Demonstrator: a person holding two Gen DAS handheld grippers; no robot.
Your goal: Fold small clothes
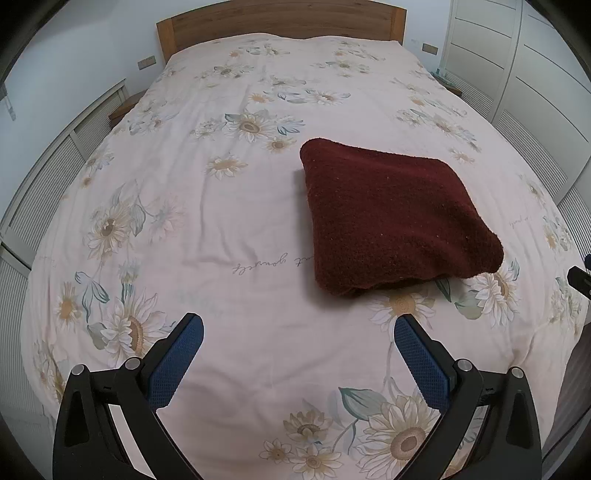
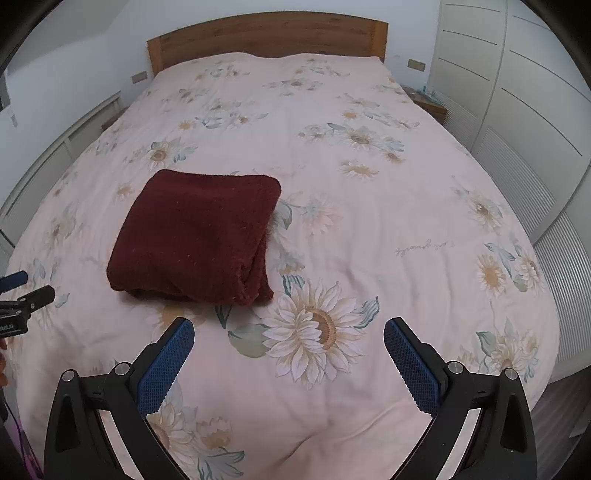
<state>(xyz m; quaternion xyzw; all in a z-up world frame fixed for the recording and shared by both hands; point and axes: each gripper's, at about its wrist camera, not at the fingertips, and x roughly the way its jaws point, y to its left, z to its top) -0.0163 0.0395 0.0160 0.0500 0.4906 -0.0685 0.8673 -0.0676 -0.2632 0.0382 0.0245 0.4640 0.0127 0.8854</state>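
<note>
A dark red knitted garment (image 1: 395, 218) lies folded into a thick square on the bed; it also shows in the right wrist view (image 2: 195, 236). My left gripper (image 1: 298, 325) is open and empty, held above the bedspread, with the garment ahead and to its right. My right gripper (image 2: 289, 330) is open and empty, with the garment ahead and to its left. Neither gripper touches the garment. The left gripper's tip (image 2: 22, 291) shows at the left edge of the right wrist view.
The bed has a pale pink flowered bedspread (image 1: 221, 221) and a wooden headboard (image 1: 280, 22). White louvred cupboards (image 1: 44, 177) stand on the left and white wardrobe doors (image 2: 517, 110) on the right. Small bedside tables flank the headboard.
</note>
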